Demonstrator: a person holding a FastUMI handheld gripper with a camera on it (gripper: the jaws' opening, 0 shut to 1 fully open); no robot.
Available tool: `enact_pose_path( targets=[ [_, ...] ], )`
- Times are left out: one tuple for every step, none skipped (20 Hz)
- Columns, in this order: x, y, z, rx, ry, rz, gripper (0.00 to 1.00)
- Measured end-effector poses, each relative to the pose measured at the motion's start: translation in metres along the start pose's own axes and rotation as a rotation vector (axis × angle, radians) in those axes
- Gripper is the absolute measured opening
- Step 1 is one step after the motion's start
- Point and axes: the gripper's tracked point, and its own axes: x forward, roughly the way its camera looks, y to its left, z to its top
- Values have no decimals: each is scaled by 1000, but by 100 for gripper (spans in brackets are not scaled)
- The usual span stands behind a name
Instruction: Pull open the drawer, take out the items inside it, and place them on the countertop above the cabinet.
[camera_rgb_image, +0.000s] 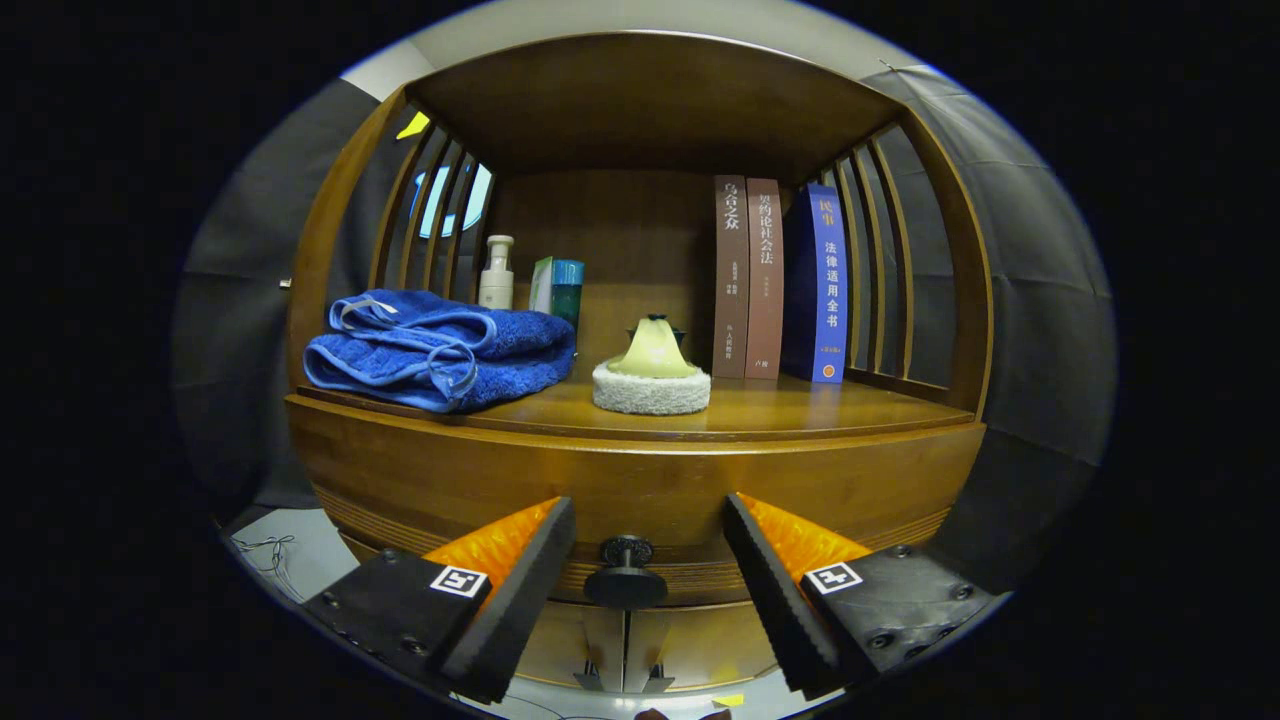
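my gripper (648, 570) sits wide open with the small round dark drawer knob (626, 572) right between the fingers, so i'd square up, close on it, then pull the wooden drawer (640, 490) straight back.

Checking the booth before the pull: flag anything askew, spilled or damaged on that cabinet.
Nothing stands out. The blue towel lies folded on the countertop, the books stand upright, the brush and bottle sit upright. The drawer is closed; its knob sits between the open gripper fingers, untouched.
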Motion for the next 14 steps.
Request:
enact_pose_path(
  targets=[
    [-9,2,11,-9,-11,3,99],
    [-17,4,23,-18,-23,9,99],
    [-27,5,36,-25,-36,10,99],
    [-39,6,54,-32,-49,7,99],
    [-49,7,68,-32,-60,8,99],
    [-57,9,82,-28,-68,11,99],
    [-68,10,98,-26,-76,10,99],
    [-77,10,113,-23,-84,13,99],
    [-88,12,131,-16,-94,16,100],
    [-97,11,144,-8,-100,18,100],
    [-106,11,155,3,-98,20,100],
    [-115,11,168,22,-100,22,100],
    [-125,8,181,46,-95,20,100],
    [-135,6,196,75,-96,24,100]
  ],
)
